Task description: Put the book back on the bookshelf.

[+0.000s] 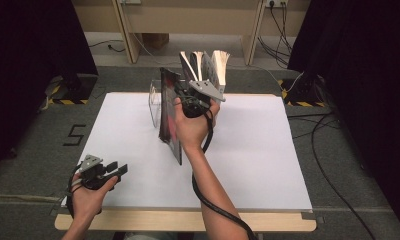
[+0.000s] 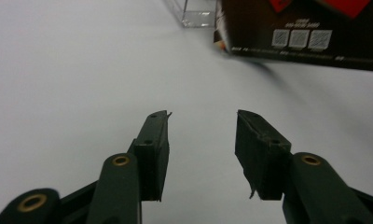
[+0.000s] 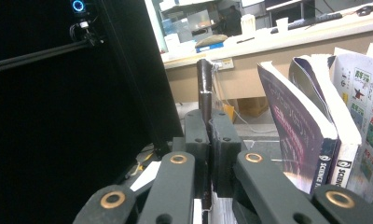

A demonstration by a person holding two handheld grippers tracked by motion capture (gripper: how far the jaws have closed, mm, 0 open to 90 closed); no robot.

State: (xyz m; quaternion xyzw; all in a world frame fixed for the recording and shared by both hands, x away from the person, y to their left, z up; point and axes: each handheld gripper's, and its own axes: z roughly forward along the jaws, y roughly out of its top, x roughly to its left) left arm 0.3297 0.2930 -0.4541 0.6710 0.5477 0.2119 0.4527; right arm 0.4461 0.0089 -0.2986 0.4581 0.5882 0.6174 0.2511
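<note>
right tool [image 1: 188,90] clamps dark book [image 1: 169,112], lifted | left tool [image 1: 119,169] apparently empty

We see a white table top [image 1: 248,160] with a pale wooden front edge. The thin book [image 1: 169,112] in the right gripper [image 3: 208,126] has a dark brown, almost black cover with red shapes and three small grey squares. Both grippers have black jaws with brass-coloured rivets, also the left gripper [image 2: 201,135]. The standing books [image 3: 315,121] show a purple cover with a dark spine and white letters, and a white cover with green and red small pictures. The floor [image 1: 33,150] is grey, with yellow-black striped tape.
</note>
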